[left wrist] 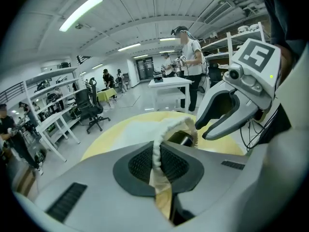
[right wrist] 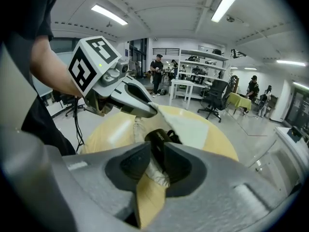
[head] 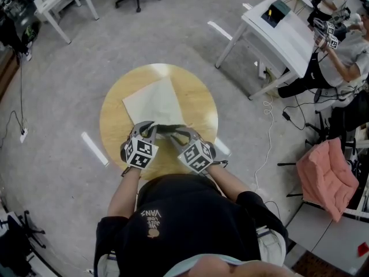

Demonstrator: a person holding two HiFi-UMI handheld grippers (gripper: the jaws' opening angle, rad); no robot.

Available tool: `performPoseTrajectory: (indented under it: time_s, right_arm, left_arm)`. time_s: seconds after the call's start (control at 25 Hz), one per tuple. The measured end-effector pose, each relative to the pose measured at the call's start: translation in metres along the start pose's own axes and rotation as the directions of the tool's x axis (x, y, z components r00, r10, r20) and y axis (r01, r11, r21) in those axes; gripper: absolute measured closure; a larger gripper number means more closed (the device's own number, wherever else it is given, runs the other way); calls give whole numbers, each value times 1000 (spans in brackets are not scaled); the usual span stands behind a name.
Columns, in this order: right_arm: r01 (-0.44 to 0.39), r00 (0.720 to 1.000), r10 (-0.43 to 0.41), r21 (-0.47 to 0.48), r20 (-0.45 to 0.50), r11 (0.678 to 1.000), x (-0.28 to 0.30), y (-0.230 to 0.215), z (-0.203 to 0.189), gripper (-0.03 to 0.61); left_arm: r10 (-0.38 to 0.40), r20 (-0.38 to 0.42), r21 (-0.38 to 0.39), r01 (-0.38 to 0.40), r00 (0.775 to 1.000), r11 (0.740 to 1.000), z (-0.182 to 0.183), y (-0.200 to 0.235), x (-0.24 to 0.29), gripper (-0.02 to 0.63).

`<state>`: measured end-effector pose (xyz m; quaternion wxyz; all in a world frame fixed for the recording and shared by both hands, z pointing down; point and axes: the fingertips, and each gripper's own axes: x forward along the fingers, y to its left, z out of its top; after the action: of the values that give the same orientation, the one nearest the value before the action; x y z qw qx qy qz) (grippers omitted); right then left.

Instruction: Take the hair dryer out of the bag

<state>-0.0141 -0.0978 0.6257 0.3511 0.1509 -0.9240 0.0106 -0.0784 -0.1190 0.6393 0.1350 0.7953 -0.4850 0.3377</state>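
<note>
Everything's happening at the near edge of the round wooden table point(head: 112, 105), the side closest to the person. The cream bag point(head: 151, 101) lies flat across the table's middle, with its mouth at that near edge.

The head view mostly gives you the two marker cubes and a dark sliver between the gripper tips, not much else. The gripper views fill that in:

- The left gripper point(left wrist: 158, 151) has its jaws closed tight on the bag's rolled hem, with the cloth pinched right between the pads and held up above the table top.
- The right gripper point(right wrist: 154, 153) has its jaws parted, and you can see the table's wood through the gap. The black hair dryer point(right wrist: 159, 139) pokes out of the bag mouth between the jaw tips, with bunched cloth under it. As far as I can see the pads aren't pressing on either.

The left gripper view only shows the dryer as a dark round end inside the opening. A white desk point(head: 277, 27) stands well off the table's far right side, and only the head view really places it.
</note>
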Motion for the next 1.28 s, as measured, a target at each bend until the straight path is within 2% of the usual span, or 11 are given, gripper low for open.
performPoseTrajectory:
  time_s: [0.16, 0.36, 0.72, 0.96, 1.16, 1.28]
  right_arm:
    - [-29, 999, 28, -48, -30, 998, 15, 1, -3, 486]
    - [-40, 998, 34, -94, -60, 995, 36, -2, -5, 463]
    - [-90, 988, 60, -211, -143, 973, 58, -8, -9, 339]
    - [-168, 966, 96, -300, -239, 939, 70, -11, -20, 258]
    - [-218, 949, 107, -373, -296, 902, 75, -14, -27, 245]
    - [-244, 938, 96, -435, -334, 867, 81, -12, -31, 245]
  left_arm:
    - [0, 10, -54, 1, 1000, 999, 7, 8, 1, 588]
    - [1, -3, -56, -1, 1000, 998, 7, 12, 2, 588]
    - [-9, -29, -27, 8, 1000, 1000, 7, 17, 6, 586]
    - [-19, -49, -20, 18, 999, 1000, 6, 20, 11, 586]
    - [-13, -54, -26, 12, 998, 1000, 4, 21, 14, 587]
    - [-11, -51, -30, 9, 999, 1000, 3, 23, 14, 588]
